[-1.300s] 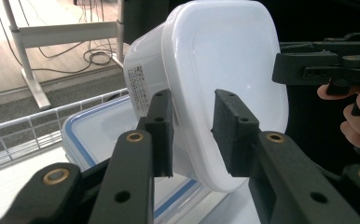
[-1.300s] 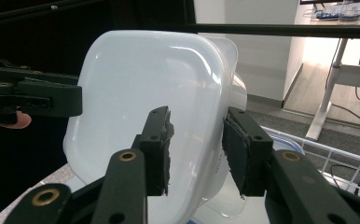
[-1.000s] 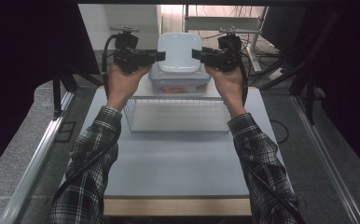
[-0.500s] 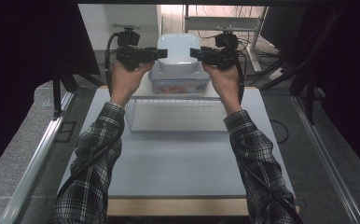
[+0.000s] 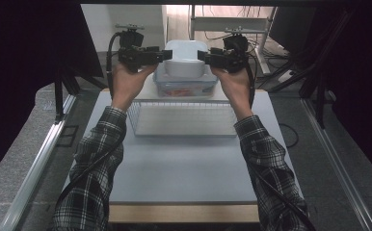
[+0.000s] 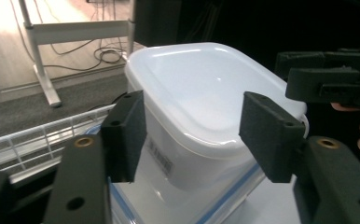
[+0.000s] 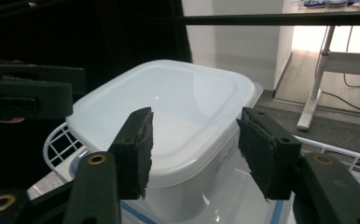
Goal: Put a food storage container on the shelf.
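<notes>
Since the earlier frames, both grippers have let go of the white container [image 5: 185,61]: their jaws have just been opening, and the pads now stand free of its walls. Both hands kept their place.

In the high view, nearest the person is the bare white table [image 5: 184,163]. At 12 o'clock from there stands the wire basket [image 5: 181,118]. Behind the basket is a clear lidded box [image 5: 186,86], and the white container sits on its lid, upside down as far as I can tell.

The left gripper [image 5: 162,54] is at 9 o'clock of the container, jaws level and pointing towards it. The right gripper [image 5: 204,56] is at 3 o'clock, facing the left one. The container lies between them.

In the left gripper view, the container [image 6: 206,93] is just beyond the released pads [image 6: 124,135], not touched. In the right gripper view it [image 7: 169,112] also lies just ahead of the open pads [image 7: 138,149], and the left gripper [image 7: 29,98] shows at 9 o'clock.
</notes>
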The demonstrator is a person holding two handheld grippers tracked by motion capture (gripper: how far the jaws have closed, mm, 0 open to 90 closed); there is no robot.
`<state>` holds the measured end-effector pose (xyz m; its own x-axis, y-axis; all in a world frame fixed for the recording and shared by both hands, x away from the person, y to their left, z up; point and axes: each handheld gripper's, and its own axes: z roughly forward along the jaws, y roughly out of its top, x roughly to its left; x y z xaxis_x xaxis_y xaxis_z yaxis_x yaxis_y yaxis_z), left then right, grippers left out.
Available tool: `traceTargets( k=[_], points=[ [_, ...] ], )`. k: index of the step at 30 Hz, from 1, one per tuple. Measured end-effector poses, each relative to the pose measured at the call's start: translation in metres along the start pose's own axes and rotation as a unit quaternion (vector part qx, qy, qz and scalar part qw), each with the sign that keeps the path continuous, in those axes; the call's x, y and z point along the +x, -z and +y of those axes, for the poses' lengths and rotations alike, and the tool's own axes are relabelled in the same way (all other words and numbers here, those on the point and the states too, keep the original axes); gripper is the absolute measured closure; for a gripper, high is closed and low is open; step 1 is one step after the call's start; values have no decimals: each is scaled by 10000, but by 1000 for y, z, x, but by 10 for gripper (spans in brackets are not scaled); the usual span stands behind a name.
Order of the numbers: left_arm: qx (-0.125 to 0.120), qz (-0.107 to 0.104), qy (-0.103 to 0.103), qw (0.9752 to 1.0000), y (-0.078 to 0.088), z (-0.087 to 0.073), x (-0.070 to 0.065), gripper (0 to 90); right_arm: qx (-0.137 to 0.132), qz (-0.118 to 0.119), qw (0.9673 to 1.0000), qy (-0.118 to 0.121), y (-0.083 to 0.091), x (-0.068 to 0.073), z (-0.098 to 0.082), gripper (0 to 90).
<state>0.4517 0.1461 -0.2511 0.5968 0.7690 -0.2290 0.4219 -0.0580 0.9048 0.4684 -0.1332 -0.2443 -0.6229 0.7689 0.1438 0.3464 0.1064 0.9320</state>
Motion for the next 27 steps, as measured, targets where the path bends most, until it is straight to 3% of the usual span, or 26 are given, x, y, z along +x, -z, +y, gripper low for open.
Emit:
traceTargets(
  k=[2,8,9,10,11,13,16,19,22,27],
  points=[
    [-38,76,-76,9999,2,0,-2,378,-64,150,9999,-29,3,0,-1,425],
    [-225,-135,-3,9997,11,-3,-2,386,11,221,9997,135,10,5,-7,493],
    [-264,-157,-16,9995,15,-7,-4,390,13,199,9996,177,14,5,-10,561],
    [-264,-157,-16,9995,15,-7,-4,393,13,199,9996,177,14,5,-10,561],
    [-286,-190,-101,9994,20,-11,-6,394,-34,155,9996,212,20,7,-13,647],
    [-294,-156,-179,9993,25,-17,-8,395,-49,116,9994,308,26,9,-17,732],
    [-356,-139,-251,9990,31,-27,-10,385,-54,221,9988,429,32,13,-27,849],
    [-381,-140,-271,9988,34,-36,-9,381,78,435,9974,568,28,18,-36,882],
    [-326,-162,-261,9990,33,-44,-9,377,188,404,9970,637,19,21,-40,885],
    [-207,-103,-371,9990,30,-52,-11,375,217,341,9977,543,10,18,-41,885]
  ],
)
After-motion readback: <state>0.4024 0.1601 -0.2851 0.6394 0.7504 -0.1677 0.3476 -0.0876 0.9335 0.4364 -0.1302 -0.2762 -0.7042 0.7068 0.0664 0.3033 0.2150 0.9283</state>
